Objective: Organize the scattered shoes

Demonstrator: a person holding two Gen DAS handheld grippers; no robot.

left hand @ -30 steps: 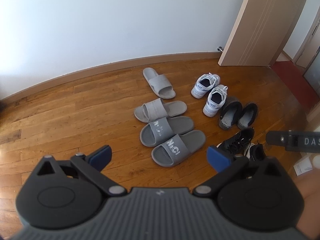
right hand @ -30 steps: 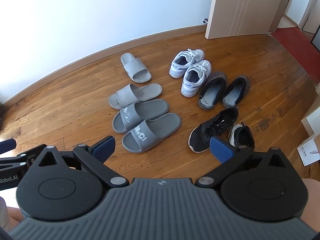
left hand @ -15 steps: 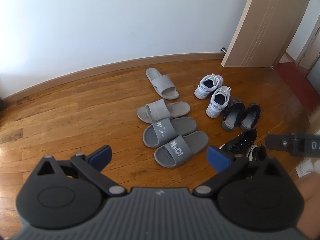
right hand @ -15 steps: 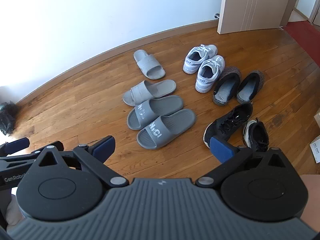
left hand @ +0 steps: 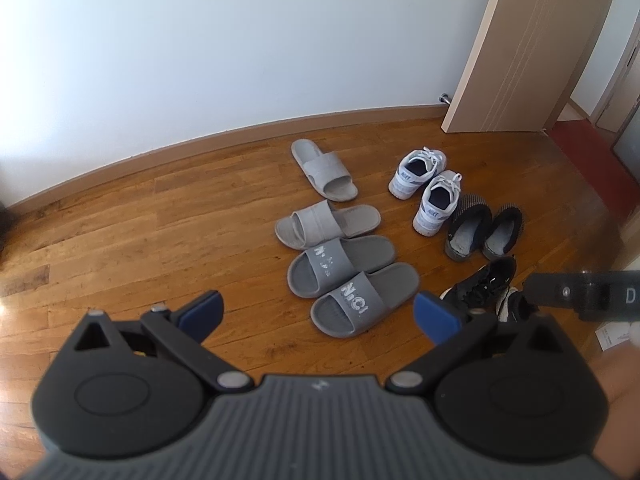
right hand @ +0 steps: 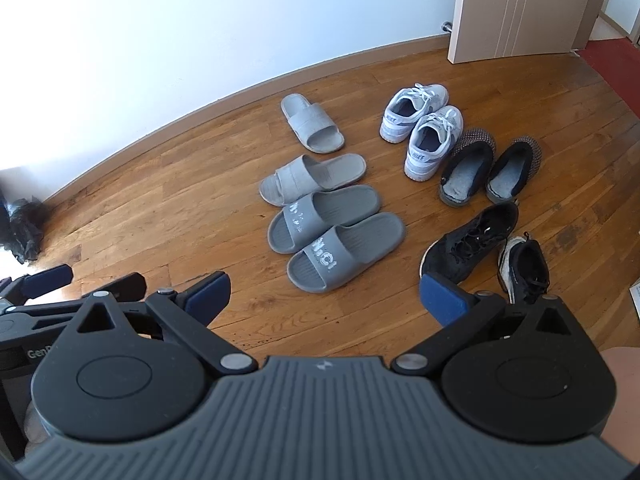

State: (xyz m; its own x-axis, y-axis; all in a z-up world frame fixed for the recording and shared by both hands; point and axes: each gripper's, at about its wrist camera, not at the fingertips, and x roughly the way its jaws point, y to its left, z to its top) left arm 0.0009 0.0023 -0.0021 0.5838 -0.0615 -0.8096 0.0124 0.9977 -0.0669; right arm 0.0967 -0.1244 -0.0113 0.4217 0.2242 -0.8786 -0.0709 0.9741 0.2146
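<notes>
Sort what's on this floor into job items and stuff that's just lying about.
Job: light grey slides; dark grey slides; white sneakers; dark slippers; black sneakers.

Lying about: black bundle by the wall; paper; door.

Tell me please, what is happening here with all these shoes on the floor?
A person holds a two-finger gripper in each hand above a wooden floor; the left gripper and right gripper are both open and empty. No shoe is touched yet. On the floor lie two light grey slides, set at different angles, a pair of dark grey printed slides, white lace-up sneakers, dark knitted slippers and black lace-up sneakers, one of them tipped on its side.
</notes>
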